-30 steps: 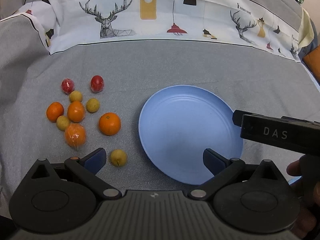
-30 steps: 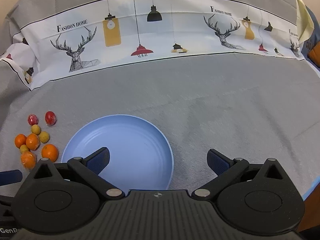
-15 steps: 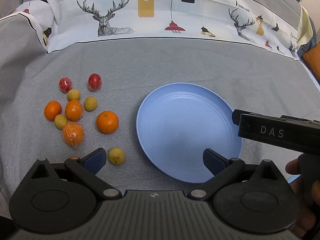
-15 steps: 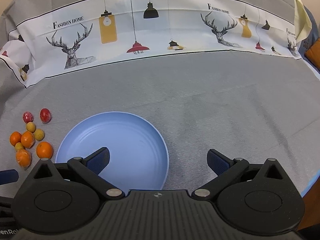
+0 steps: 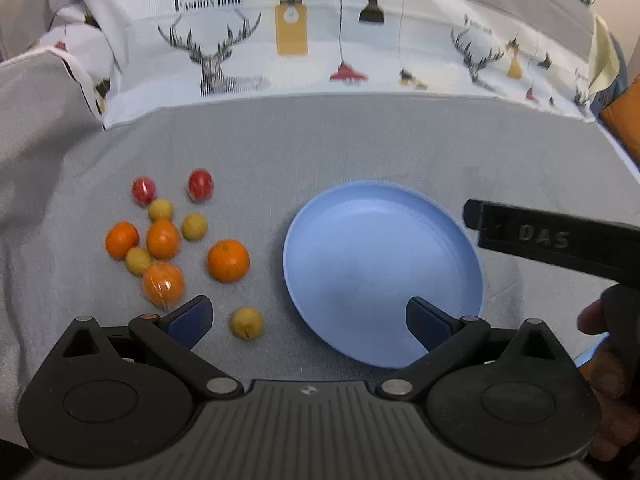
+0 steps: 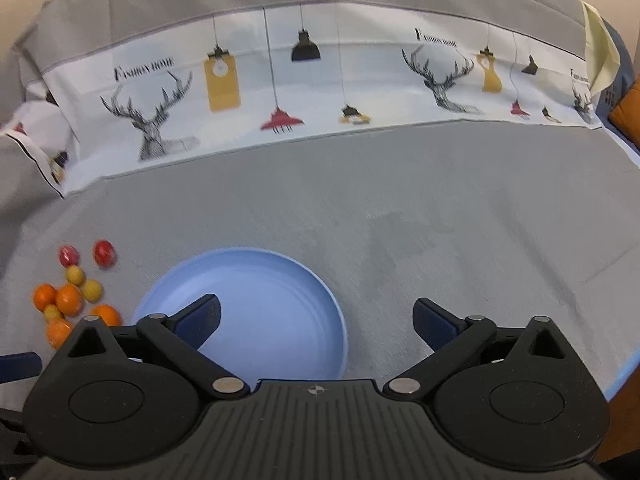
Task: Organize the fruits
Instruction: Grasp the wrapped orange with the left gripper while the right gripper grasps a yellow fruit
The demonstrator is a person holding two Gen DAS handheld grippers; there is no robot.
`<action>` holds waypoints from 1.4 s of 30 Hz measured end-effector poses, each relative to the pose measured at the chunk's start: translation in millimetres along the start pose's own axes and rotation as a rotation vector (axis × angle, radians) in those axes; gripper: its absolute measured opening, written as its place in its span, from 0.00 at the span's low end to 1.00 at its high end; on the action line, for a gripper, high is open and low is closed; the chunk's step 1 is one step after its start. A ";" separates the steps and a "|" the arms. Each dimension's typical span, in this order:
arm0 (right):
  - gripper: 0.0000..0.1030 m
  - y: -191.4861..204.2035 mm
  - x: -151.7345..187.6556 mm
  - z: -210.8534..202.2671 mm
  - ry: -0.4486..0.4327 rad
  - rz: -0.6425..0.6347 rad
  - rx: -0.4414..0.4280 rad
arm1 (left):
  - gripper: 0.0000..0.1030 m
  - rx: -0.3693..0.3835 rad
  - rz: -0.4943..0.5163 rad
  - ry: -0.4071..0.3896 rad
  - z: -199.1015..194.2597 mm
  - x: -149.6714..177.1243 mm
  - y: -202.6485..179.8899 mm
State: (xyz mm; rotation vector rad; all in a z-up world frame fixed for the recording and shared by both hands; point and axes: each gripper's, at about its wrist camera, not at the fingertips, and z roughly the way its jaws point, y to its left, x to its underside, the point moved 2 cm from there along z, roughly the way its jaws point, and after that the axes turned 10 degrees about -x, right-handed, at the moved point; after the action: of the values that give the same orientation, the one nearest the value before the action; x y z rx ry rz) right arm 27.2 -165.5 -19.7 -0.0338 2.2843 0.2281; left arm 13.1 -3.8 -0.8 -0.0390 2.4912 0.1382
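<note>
start of task, nothing picked yet. left gripper [image 5: 308,318] open, empty, yellow fruit [image 5: 247,323] just ahead between fingers. right gripper [image 6: 316,320] open, just narrowed slightly, empty, over plate [image 6: 280,276]. next: close on fruit.

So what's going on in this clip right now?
A person holds a gripper in each hand over a grey cloth. The left gripper is open and empty above a loose yellow fruit; the right gripper, also empty, has just been closing a little. The blue plate holds nothing yet. All the fruit, the oranges, red ones and yellow ones, lies beside it.
</note>
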 end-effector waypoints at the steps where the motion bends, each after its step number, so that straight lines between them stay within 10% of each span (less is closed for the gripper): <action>1: 0.89 1.1 -0.1 -1.1 -0.008 -0.003 -0.002 | 1.00 0.006 0.002 -0.016 -4.2 -0.6 0.9; 6: 0.54 5.4 -3.3 -2.1 -0.055 0.041 -0.073 | 0.83 0.053 0.007 -0.065 -23.7 -9.1 11.8; 11: 0.35 18.3 -7.7 -13.6 -0.190 -0.004 -0.126 | 0.20 0.075 0.125 -0.203 -41.8 -18.5 31.5; 14: 0.34 24.9 -2.3 -18.8 -0.271 -0.066 -0.149 | 0.11 0.086 0.161 -0.259 -39.5 -17.4 57.5; 24: 0.28 71.0 12.6 5.7 -0.214 -0.213 -0.362 | 0.10 0.143 -0.273 -0.108 13.4 -9.2 150.5; 31: 0.29 133.0 54.9 33.9 -0.027 -0.499 -0.483 | 0.32 0.178 -0.314 0.134 56.5 -16.9 157.0; 42: 0.29 159.9 82.4 63.7 0.100 -0.586 -0.384 | 0.49 0.056 -0.197 0.201 85.2 -25.4 136.3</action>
State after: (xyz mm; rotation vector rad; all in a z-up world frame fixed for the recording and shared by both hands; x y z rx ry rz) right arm 4.0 7.0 -97.9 -0.9127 2.1873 0.3530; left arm 76.1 140.8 -40.8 -0.2870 2.6719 -0.0200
